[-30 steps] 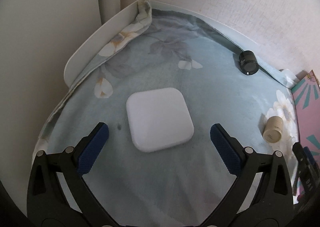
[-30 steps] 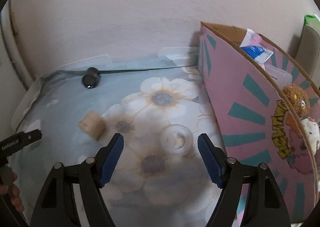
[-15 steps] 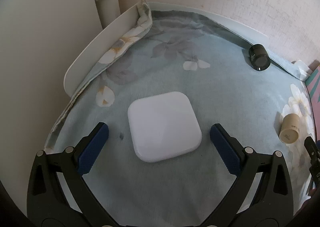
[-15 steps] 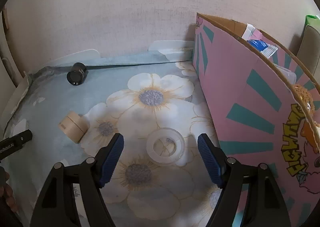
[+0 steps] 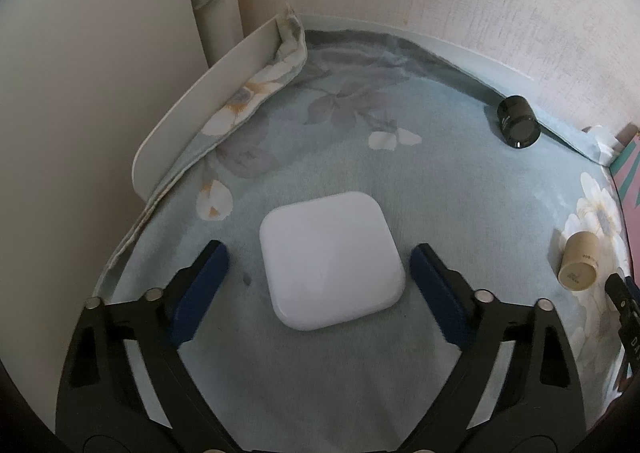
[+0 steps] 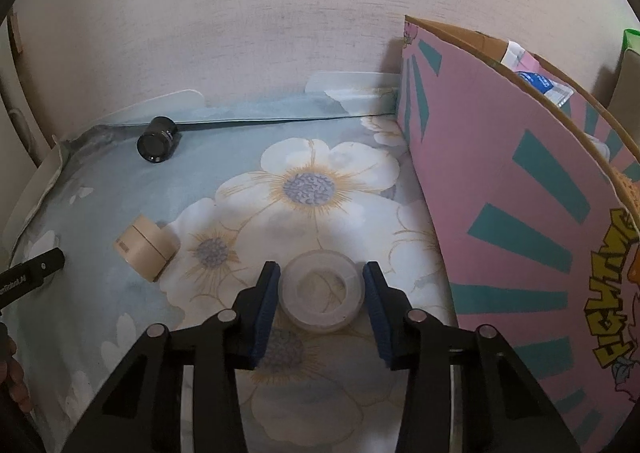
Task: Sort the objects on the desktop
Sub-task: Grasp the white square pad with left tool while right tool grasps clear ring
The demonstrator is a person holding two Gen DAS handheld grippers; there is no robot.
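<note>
A white rounded-square box [image 5: 330,258] lies flat on the floral cloth. My left gripper [image 5: 320,273] is open, its blue pads on either side of the box with a gap on each side. A clear tape roll [image 6: 322,295] lies flat on the cloth. My right gripper [image 6: 322,293] has closed in around the roll, its pads close to or touching the roll's sides. A beige cylinder [image 6: 144,249] lies on its side to the left; it also shows in the left wrist view [image 5: 579,259]. A black cylinder [image 6: 157,139] lies near the wall, also seen in the left wrist view [image 5: 518,121].
A pink and teal cardboard box [image 6: 520,213] holding several items stands at the right, close beside the right gripper. The wall runs along the back. A white raised table rim [image 5: 208,93] borders the left side. The left gripper's tip [image 6: 32,273] shows at the far left.
My right gripper has moved forward and narrowed around the clear tape roll. My left gripper has edged forward so the white box sits between its open pads.
</note>
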